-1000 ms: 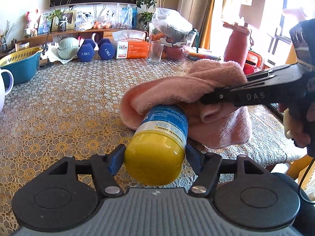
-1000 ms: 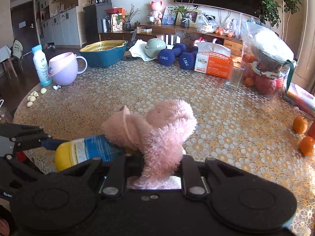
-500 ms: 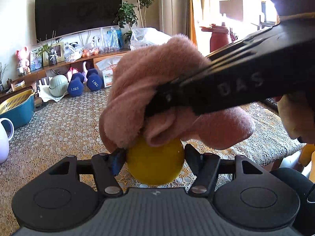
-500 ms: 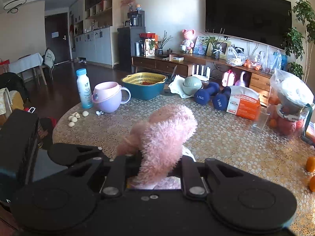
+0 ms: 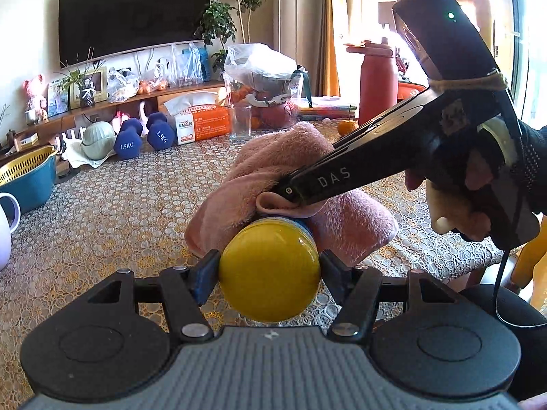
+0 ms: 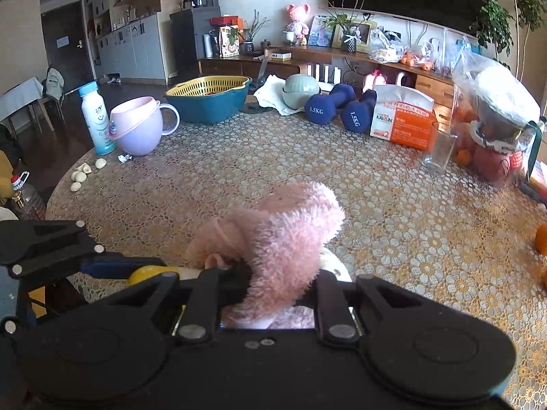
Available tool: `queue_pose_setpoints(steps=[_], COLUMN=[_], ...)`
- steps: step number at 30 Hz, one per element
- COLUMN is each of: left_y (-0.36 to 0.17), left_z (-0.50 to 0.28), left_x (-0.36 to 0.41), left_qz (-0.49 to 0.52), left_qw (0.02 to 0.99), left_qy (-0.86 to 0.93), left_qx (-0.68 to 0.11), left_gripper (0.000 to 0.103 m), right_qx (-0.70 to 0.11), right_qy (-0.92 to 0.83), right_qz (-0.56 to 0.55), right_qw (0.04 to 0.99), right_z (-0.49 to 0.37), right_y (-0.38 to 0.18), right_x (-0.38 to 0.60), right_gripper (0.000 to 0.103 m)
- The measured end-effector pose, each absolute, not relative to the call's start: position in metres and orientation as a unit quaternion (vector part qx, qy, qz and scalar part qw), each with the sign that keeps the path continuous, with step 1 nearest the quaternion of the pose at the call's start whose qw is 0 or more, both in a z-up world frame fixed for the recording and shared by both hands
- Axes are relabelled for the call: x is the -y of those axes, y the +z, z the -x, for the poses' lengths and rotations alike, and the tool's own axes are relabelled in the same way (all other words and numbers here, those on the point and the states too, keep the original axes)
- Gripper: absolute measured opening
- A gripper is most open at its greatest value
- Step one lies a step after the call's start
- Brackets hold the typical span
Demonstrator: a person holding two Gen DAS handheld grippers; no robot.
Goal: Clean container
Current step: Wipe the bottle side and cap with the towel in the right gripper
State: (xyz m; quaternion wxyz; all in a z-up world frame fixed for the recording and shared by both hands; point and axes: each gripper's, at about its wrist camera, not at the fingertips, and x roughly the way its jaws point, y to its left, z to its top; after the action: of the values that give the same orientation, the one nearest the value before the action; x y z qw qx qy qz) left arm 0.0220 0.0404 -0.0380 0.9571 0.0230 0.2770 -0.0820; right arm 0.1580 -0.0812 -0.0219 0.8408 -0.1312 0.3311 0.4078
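A container with a yellow cap (image 5: pixel 269 270) and blue label lies lengthwise between the fingers of my left gripper (image 5: pixel 269 268), which is shut on the cap end. A fluffy pink cloth (image 5: pixel 273 171) drapes over the container's far part. My right gripper (image 5: pixel 290 191) comes in from the right, shut on the cloth, pressing it on top of the container. In the right wrist view the pink cloth (image 6: pixel 290 235) bunches between the right gripper (image 6: pixel 273 290) fingers, and only a sliver of the yellow cap (image 6: pixel 147 271) shows beside the left gripper's blue pad (image 6: pixel 112 266).
A lace-covered table (image 6: pixel 239 177) holds a pink cup (image 6: pixel 136 130), white bottle (image 6: pixel 94 116), teal basket (image 6: pixel 208 99), blue dumbbells (image 6: pixel 338 106), tissue box (image 6: pixel 403 123), glass (image 6: pixel 439 150) and bagged items (image 6: pixel 495 116). Oranges (image 6: pixel 542 235) lie at right. A hand (image 5: pixel 478 184) holds the right gripper.
The right gripper and cloth have moved back along the container toward its far end, uncovering the yellow cap. Both wrist views have lowered toward the table.
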Motion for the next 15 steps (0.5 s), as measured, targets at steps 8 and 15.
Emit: queue_pose_setpoints(steps=[8,15], left_y=[-0.06,-0.058], left_z=[-0.012,-0.006], left_x=[-0.045,-0.032], left_qz=[-0.008,-0.068], left_qw=[0.944,0.952], left_qy=[-0.088,-0.083], left_qx=[-0.318,-0.287], left_gripper=[0.063,0.062], right_qx=[-0.33,-0.274], right_qy=[0.377,0.349], right_qz=[0.142,0.184], right_qw=[0.854,0.877], right_z=[-0.149,-0.133], right_y=[-0.032,0.005], right_x=[0.099,0.112], right_gripper=[0.016,0.016])
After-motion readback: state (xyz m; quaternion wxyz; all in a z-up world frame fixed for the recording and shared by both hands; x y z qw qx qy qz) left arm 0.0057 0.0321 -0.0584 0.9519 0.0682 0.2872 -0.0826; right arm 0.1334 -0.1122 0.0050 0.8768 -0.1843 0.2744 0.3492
